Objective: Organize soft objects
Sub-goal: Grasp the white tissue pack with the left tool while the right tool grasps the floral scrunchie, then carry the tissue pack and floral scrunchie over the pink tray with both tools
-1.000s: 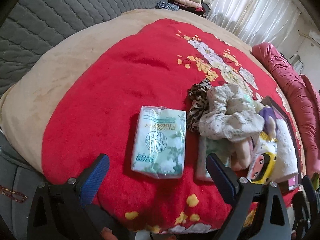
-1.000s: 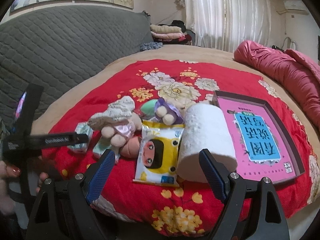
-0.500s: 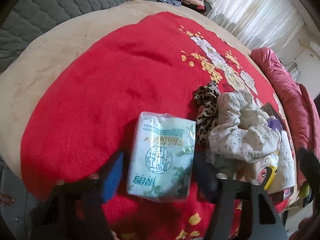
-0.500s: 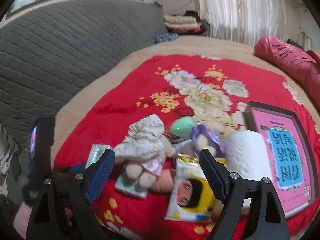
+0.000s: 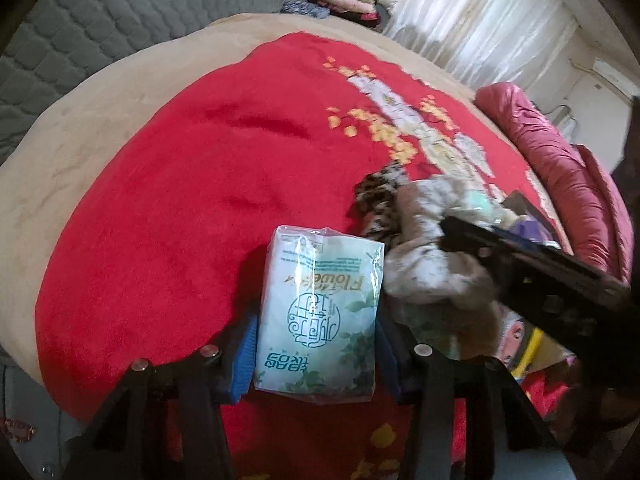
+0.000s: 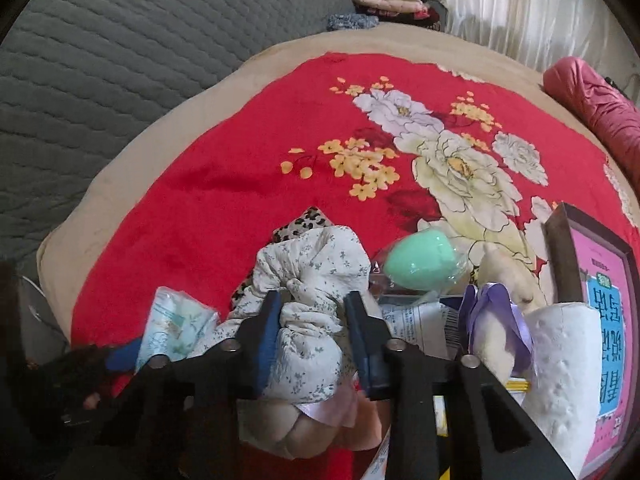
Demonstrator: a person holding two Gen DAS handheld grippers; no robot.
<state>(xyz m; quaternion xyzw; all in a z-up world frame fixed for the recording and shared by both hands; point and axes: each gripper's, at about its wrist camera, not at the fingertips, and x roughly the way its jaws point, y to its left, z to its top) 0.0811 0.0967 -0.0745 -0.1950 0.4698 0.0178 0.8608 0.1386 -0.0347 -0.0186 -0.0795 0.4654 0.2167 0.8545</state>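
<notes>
Red floral blanket: left gripper closing on light, slippery tissue pack mid-sides, right gripper closing on squashy doll.

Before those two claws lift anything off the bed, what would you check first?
1. Tissue pack between the left gripper pads: ok, jaws closing.
2. Floral cloth doll between the right gripper pads: ok, jaws closing.
3. Grip firm enough to lift: cannot tell.
4. Doll free of the leopard fabric behind it: cannot tell.
5. Red blanket not pinched: cannot tell.
</notes>
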